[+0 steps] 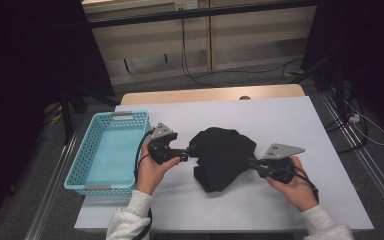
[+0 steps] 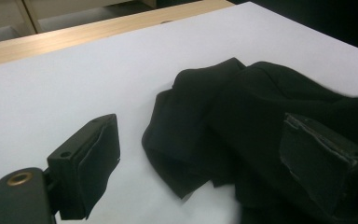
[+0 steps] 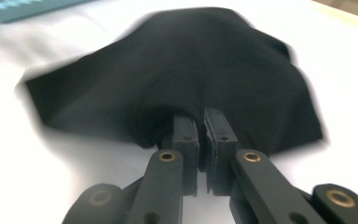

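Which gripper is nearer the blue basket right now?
Left. The left gripper sits just beside the blue basket's right wall, jaws open at the black cloth's edge. The right gripper is across the cloth, jaws shut on it.

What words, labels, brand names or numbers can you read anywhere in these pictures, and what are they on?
None can be read.
The black cloth shows no tag or print.
The blue basket carries no label on its walls.
The left gripper and the right gripper bear no readable markings on their grey plates or black jaws.
A small pale patch on the far wall is too small and blurred to read.
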The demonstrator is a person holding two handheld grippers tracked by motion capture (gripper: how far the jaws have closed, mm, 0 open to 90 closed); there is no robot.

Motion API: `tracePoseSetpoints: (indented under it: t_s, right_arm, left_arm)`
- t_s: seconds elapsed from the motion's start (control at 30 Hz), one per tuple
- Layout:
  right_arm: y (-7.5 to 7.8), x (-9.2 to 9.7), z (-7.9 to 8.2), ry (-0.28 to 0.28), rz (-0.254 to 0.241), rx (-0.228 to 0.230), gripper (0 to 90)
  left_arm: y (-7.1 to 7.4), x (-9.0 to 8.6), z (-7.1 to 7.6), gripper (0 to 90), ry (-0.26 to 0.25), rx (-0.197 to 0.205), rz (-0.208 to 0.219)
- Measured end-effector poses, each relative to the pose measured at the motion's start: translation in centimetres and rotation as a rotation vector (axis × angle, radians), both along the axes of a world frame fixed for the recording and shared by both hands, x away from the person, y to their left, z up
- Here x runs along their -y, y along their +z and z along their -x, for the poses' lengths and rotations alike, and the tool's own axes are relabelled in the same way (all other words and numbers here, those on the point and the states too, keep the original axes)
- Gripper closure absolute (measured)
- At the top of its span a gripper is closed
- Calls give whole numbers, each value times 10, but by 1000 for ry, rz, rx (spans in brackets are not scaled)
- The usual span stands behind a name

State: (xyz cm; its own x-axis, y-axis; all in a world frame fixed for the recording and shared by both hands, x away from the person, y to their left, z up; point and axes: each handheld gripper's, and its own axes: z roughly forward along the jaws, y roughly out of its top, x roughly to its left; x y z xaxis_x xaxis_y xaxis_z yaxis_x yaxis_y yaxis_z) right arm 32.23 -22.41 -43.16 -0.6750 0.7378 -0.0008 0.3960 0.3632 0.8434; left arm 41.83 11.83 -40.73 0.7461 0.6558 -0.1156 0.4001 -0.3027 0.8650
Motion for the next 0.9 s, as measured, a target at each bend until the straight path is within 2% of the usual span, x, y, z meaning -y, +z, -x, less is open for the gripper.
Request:
tracePoseSetpoints:
  t_s: [0.07,0.1,0.13,0.17,0.2,0.4,0.5,0.53,0.57,0.6,0.63,0.7,0.73,0.77,0.9]
  right_arm:
    - [-2,18,-1,-57,-9,-5,856]
    - [-2,18,-1,-57,-9,-5,856]
    - [-6,32,-1,-105,-17,-20,855]
    - [-6,32,-1,-105,-17,-20,855]
    - [-10,41,-1,-126,-37,-36,853]
    - [-14,39,2,-139,20,-31,838]
    - [-15,40,2,-151,21,-34,820]
    - [-15,42,2,-161,15,-38,780]
    - [-15,42,2,-161,15,-38,780]
    - [-13,42,3,-166,17,-26,737]
    - [-13,42,3,-166,17,-26,737]
    - [-8,39,5,-174,27,-12,648]
    - [-6,37,7,-176,28,-1,607]
    - [-4,35,8,-173,27,8,581]
    - [0,29,12,-160,26,24,520]
  left_arm:
    - [-2,4,-2,126,-9,-1,-5]
    - [-2,4,-2,126,-9,-1,-5]
    - [-4,5,-2,127,-14,-4,-8]
    - [-5,7,-3,127,-19,-8,-14]
    - [-8,11,-4,132,-30,-12,-20]
    - [-14,19,-6,145,-58,-13,-39]
    - [-18,24,-5,165,-72,-14,-54]
    - [-21,29,-4,179,-104,-13,-64]
    - [-21,29,-4,190,-104,-13,-64]
    - [-24,34,-3,204,-129,-14,-64]
    - [-24,34,-3,218,-129,-14,-64]
    - [-28,39,-2,260,-138,-14,-76]
    - [-31,41,-2,278,-138,-5,-102]
    - [-33,42,-3,289,-136,-8,-98]
    - [-37,44,-6,325,-133,0,-115]
